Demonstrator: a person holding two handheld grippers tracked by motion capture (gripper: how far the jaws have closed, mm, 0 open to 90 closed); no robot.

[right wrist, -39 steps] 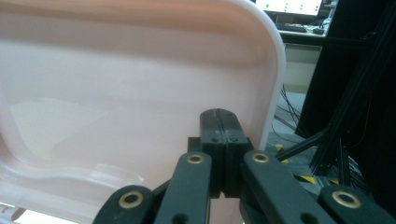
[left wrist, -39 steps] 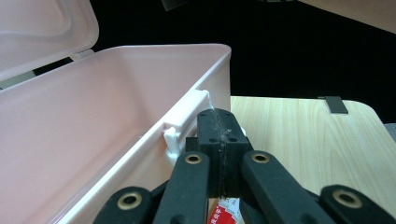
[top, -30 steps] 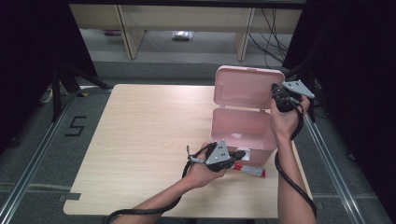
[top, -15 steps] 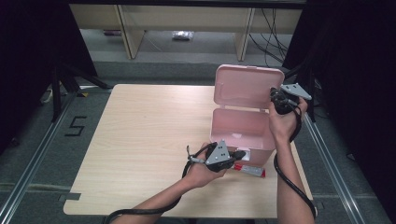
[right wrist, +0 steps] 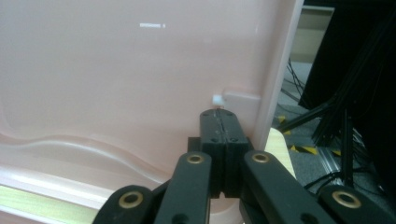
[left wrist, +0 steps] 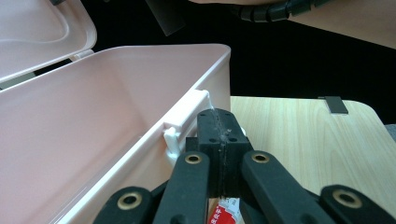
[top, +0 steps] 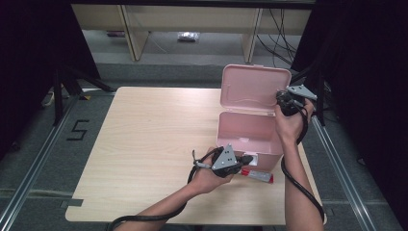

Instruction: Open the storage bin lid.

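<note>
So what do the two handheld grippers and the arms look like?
Both the left gripper and right gripper are black with brass-coloured rivets on linked jaws. Each carries a grey three-cornered plate and trails a ribbed black cable. The forearms are bare, no sleeves visible.

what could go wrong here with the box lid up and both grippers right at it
The right gripper sits shut against the edge of the raised lid; if it slips off, the lid might drop shut. The left gripper is shut and pressed near the latch on the front of the pink box, so a push there could slide the light box across the table. The red and white tube lies just in front and could get knocked.
</note>
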